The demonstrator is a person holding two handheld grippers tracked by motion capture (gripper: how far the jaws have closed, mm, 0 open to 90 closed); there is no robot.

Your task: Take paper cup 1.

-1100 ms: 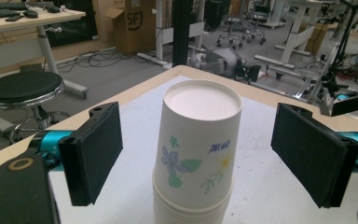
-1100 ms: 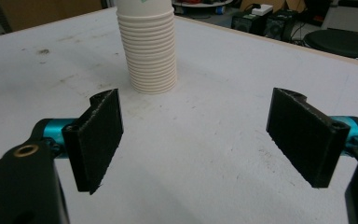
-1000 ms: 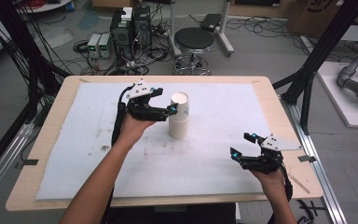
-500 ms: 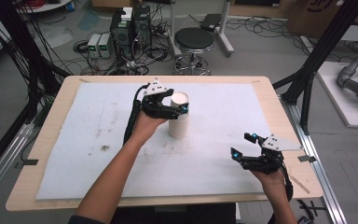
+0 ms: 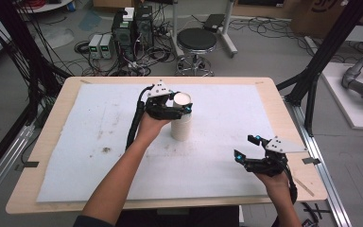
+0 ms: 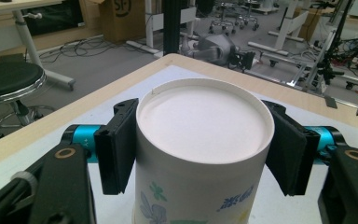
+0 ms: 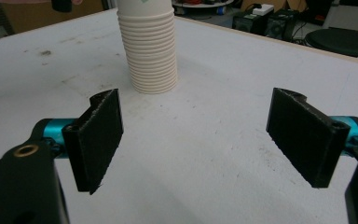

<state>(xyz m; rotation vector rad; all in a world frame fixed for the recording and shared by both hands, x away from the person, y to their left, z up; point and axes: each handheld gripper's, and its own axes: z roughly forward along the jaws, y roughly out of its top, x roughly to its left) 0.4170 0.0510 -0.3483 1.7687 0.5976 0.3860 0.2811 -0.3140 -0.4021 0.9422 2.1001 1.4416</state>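
Now fingers [image 6: 116,147] clamp the top cup [image 6: 204,154].

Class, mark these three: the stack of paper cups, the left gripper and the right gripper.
stack of paper cups [image 7: 152,60], right gripper view, ribbed rims.
left gripper [image 6: 204,149], left gripper view, between its pads.
right gripper [image 5: 246,146], high view, between its fingertips.

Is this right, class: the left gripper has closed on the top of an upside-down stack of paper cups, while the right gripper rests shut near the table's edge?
Not quite. The right gripper is open, its jaws wide apart with nothing between them, as the right gripper view shows. The left gripper does clasp the stack of paper cups.
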